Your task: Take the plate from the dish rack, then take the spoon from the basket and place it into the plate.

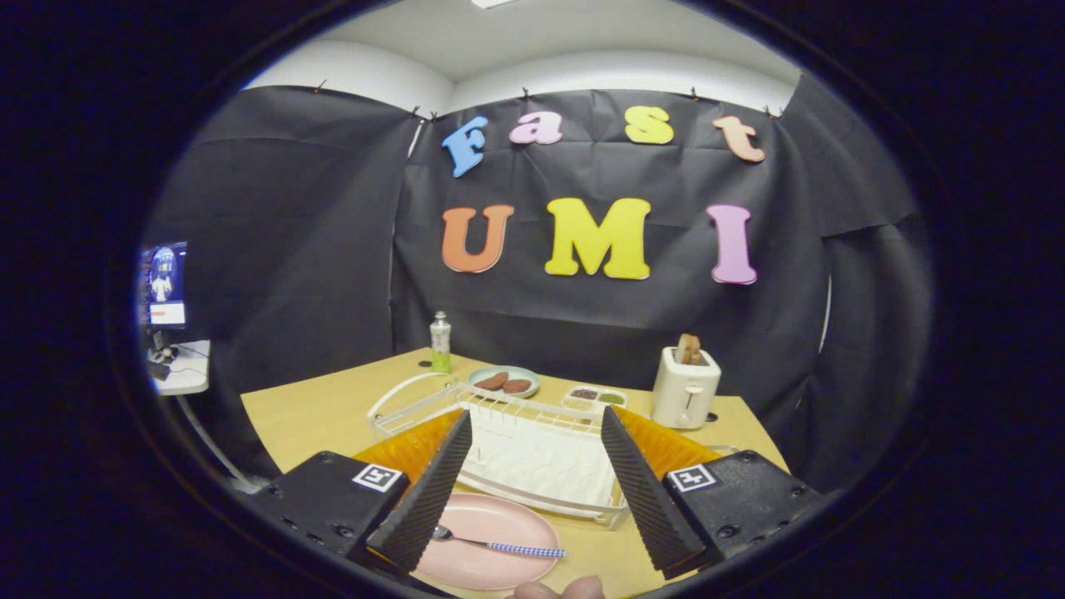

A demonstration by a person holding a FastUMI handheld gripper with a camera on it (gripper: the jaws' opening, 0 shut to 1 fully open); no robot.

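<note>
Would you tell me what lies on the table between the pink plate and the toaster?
In the gripper view, the white dish rack on its orange mat lies between the pink plate, which holds the spoon, and the toaster. The gripper is open.

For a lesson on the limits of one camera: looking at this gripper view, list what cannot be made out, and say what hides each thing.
- Spoon bowl on the pink plate: partly covered by one finger of the open gripper.
- Plate's near rim: cut off at the bottom of the view.
- Dish rack sides: behind both fingers.
- Orange basket: mostly hidden by fingers and rack.
- Small tray contents: too small to identify.
</note>
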